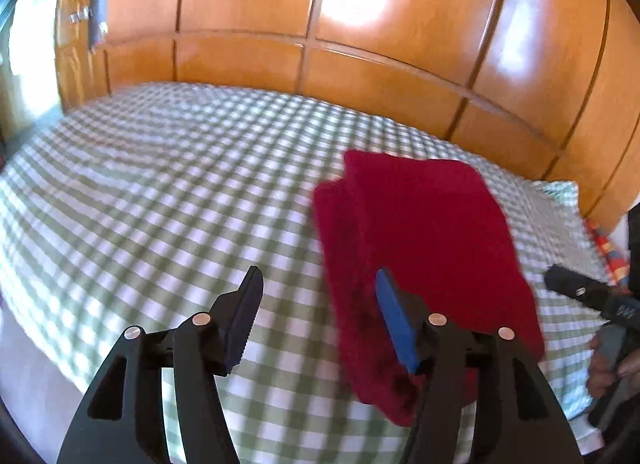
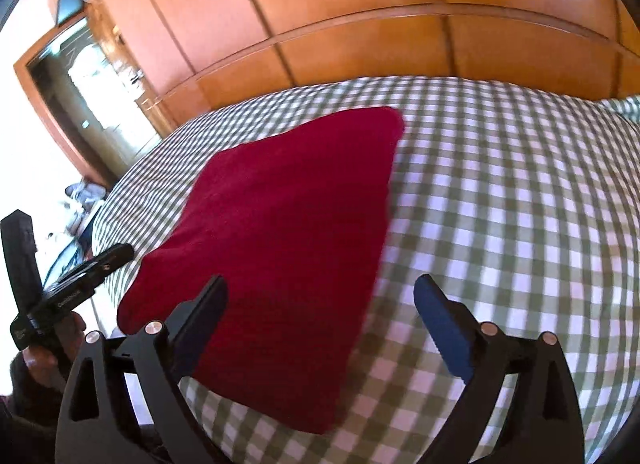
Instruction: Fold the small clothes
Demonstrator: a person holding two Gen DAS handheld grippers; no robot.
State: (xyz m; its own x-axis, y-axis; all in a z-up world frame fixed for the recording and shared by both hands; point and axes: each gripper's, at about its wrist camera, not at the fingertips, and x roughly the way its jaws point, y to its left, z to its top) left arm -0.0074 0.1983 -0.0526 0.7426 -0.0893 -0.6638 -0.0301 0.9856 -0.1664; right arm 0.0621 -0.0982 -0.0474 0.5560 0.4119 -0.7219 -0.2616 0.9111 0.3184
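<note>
A dark red cloth (image 1: 424, 240) lies folded into a flat, roughly rectangular pad on the green-and-white checked bedspread (image 1: 168, 199). My left gripper (image 1: 319, 275) hovers open at the cloth's left edge. Its blue right pad (image 1: 394, 320) stands in front of the fabric, and the pads press on nothing. In the right wrist view the same cloth (image 2: 288, 215) spreads out ahead. My right gripper (image 2: 321, 282) stands wide open over the cloth's near right part without gripping it. Each view shows the other gripper at its side, held by a hand (image 2: 40, 360).
Glossy wooden wardrobe doors (image 1: 360, 43) rise just behind the bed. A checked pillow (image 1: 556, 191) lies at the far right of the bed, with something colourful (image 1: 608, 252) beside it. A bright wood-framed opening (image 2: 92, 95) shows at the left in the right wrist view.
</note>
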